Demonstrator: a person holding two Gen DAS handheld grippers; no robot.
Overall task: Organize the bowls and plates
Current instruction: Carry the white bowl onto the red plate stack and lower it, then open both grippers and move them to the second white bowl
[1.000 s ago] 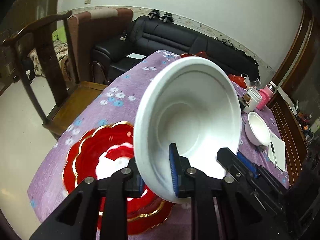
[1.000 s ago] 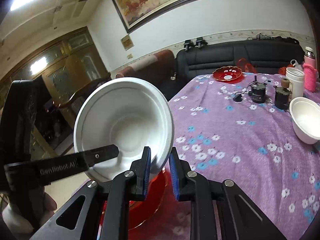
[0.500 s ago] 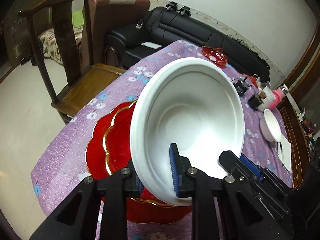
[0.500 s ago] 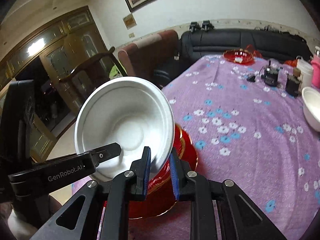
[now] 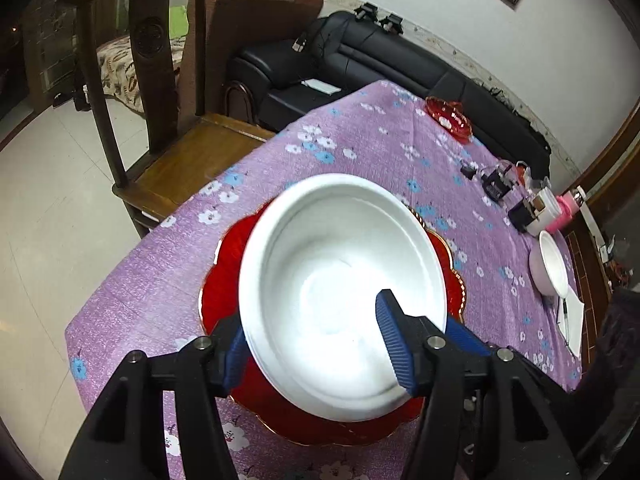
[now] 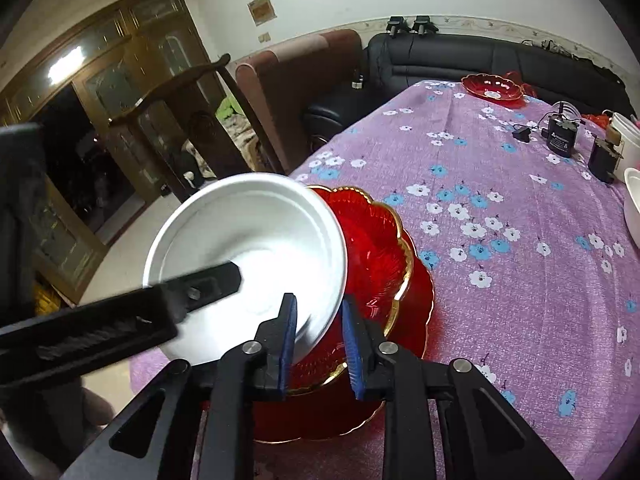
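Note:
A white bowl (image 5: pixel 340 288) hangs tilted over a stack of red gold-rimmed plates (image 5: pixel 224 280) near the table's front corner. It also shows in the right wrist view (image 6: pixel 248 256), above the red plates (image 6: pixel 380 256). My left gripper (image 5: pixel 312 344) has opened wide, its jaws standing either side of the bowl's near rim with a gap. My right gripper (image 6: pixel 316 340) has its jaws around the bowl's right rim, spread a little, and I cannot tell if they still pinch it. The left gripper's finger (image 6: pixel 200 284) reaches into the bowl.
A second white bowl (image 5: pixel 552 264) sits at the table's right edge beside paper (image 5: pixel 572 320). A small red dish (image 5: pixel 448 118), black chargers (image 5: pixel 496 184), a white cup and a pink bottle (image 5: pixel 570 206) stand farther back. A wooden chair (image 5: pixel 160 120) stands left.
Both grippers have lowered the bowl from upright and high to tilted just over the red plates. The left jaws have spread wide off the rim; the right jaws have widened slightly.

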